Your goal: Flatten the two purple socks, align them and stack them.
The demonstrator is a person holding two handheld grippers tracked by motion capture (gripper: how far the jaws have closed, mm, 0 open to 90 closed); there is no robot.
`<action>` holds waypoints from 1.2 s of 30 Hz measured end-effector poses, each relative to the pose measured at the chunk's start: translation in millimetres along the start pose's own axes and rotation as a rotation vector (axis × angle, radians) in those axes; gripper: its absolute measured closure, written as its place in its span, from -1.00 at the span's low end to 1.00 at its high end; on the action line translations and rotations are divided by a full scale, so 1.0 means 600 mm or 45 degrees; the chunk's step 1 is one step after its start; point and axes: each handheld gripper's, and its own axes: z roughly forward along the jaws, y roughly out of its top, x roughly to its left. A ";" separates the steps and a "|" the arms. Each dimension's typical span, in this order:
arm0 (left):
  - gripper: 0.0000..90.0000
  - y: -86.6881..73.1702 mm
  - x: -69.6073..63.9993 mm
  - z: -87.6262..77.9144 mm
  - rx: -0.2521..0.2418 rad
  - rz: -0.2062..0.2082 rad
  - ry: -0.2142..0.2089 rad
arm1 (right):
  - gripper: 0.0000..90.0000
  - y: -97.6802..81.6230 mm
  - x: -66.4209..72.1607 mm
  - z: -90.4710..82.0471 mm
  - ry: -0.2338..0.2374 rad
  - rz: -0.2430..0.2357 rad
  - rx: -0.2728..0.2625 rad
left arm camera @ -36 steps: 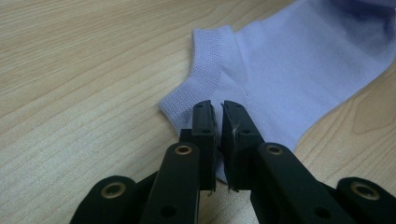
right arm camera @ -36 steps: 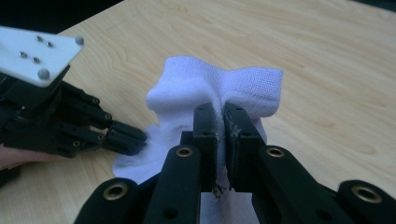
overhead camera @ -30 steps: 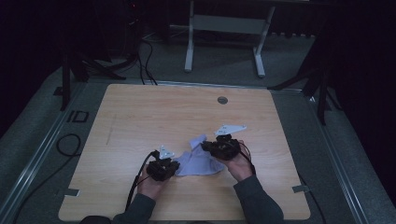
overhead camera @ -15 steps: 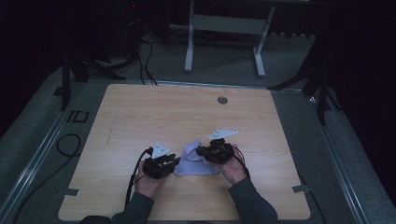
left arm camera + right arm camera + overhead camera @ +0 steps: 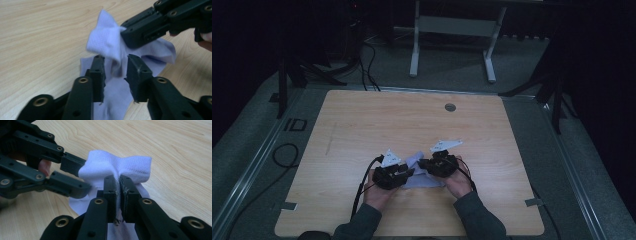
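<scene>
High view: a pale lilac ribbed sock [image 5: 422, 172] lies bunched low in the centre of the frame on the wooden tabletop [image 5: 362, 125]. "ID" [image 5: 294, 124] reads on the floor at left. Left tongs [image 5: 115, 72], held low, stand apart around a fold; right tongs [image 5: 118, 192], angled inward, are clamped on the sock's raised middle.

Cloth [image 5: 422, 172] lies on the table [image 5: 362, 125] near its front edge, between the two grippers. Left gripper [image 5: 404, 175] at its left, right gripper [image 5: 424, 164] at its right, jaws facing each other across it. Round insert [image 5: 450, 107], maybe a grommet, sits toward the table's far edge, well apart.
</scene>
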 end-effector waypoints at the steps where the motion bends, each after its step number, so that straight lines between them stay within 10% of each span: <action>1: 0.78 0.001 -0.002 0.002 0.002 0.025 0.006 | 0.85 -0.001 0.001 0.001 0.002 -0.002 0.001; 14: 0.96 0.000 -0.002 0.000 0.002 0.025 0.031 | 0.44 0.006 -0.015 -0.072 -0.026 0.032 -0.150; 23: 0.96 -0.002 -0.001 0.001 0.015 0.015 0.040 | 0.76 -0.057 -0.021 -0.082 -0.285 -0.092 0.065; 36: 0.95 -0.003 0.001 0.002 0.018 0.022 0.065 | 0.93 -0.085 -0.057 -0.046 -0.284 -0.006 0.206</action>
